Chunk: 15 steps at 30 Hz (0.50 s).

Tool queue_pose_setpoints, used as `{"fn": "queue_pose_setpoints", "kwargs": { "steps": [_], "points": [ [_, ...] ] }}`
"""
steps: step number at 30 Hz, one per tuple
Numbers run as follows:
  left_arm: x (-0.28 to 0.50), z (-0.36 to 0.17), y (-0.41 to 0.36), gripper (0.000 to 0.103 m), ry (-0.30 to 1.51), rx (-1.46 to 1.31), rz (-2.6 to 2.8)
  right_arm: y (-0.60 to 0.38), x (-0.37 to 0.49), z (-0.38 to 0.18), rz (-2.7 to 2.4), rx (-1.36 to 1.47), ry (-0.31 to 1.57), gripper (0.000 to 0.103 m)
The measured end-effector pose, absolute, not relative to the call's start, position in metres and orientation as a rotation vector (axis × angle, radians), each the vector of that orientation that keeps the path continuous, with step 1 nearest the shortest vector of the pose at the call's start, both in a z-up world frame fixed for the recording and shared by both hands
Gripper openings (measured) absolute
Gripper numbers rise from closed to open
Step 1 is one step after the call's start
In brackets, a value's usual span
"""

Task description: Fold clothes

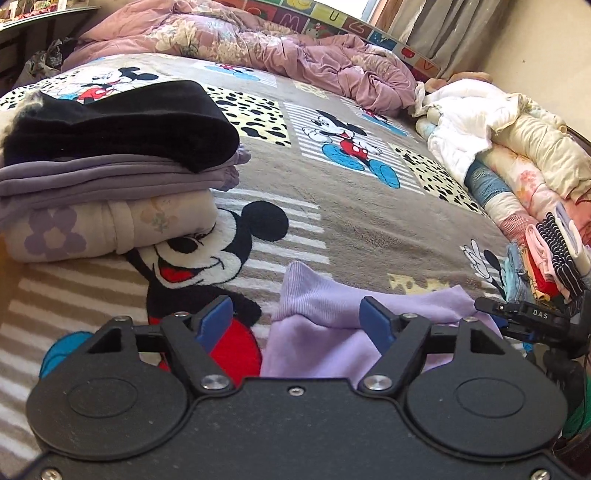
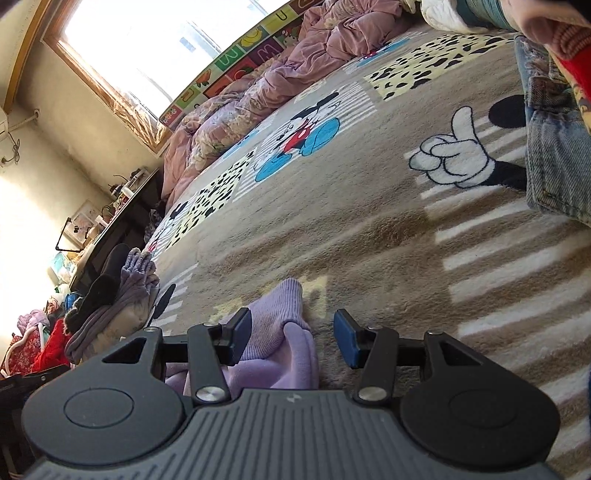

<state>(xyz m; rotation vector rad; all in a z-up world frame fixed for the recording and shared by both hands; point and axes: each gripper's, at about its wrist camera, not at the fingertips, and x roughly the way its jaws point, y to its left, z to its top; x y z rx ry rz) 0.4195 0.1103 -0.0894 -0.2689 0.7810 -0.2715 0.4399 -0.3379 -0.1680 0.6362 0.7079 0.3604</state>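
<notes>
The left gripper hangs with jaws apart over the soft lilac knit garment at six o'clock on the bed; right gripper likewise unclamped, straddling its ribbed cuff; pinch single layers squarely

A cartoon-mouse blanket covers the bed. A crumpled pink quilt lies along its far edge, below an alphabet mat. A bright window lights the room.
</notes>
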Motion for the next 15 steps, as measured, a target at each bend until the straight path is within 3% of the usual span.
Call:
{"fn": "queue_pose_setpoints", "kwargs": {
  "steps": [8, 10, 11, 12, 13, 15],
  "points": [
    [0.455, -0.109, 0.11, 0.068, 0.853, -0.287, -0.346, -0.339, 0.443, -0.173, 0.392, 0.679, 0.708, 0.05],
    [0.459, -0.114, 0.112, 0.052, 0.866, -0.312, -0.374, -0.34, 0.444, -0.175, 0.405, 0.698, 0.709, 0.045],
    [0.459, -0.116, 0.112, 0.032, 0.869, -0.314, -0.39, -0.34, 0.445, -0.176, 0.416, 0.704, 0.711, 0.031],
    [0.459, -0.118, 0.112, 0.016, 0.867, -0.314, -0.402, -0.34, 0.445, -0.177, 0.431, 0.716, 0.705, 0.025],
    [0.459, -0.118, 0.113, 0.015, 0.857, -0.315, -0.411, -0.34, 0.444, -0.177, 0.447, 0.731, 0.697, 0.017],
    [0.455, -0.115, 0.118, 0.01, 0.814, -0.348, -0.456, -0.344, 0.443, -0.177, 0.482, 0.784, 0.672, 0.016]
  ]
}}
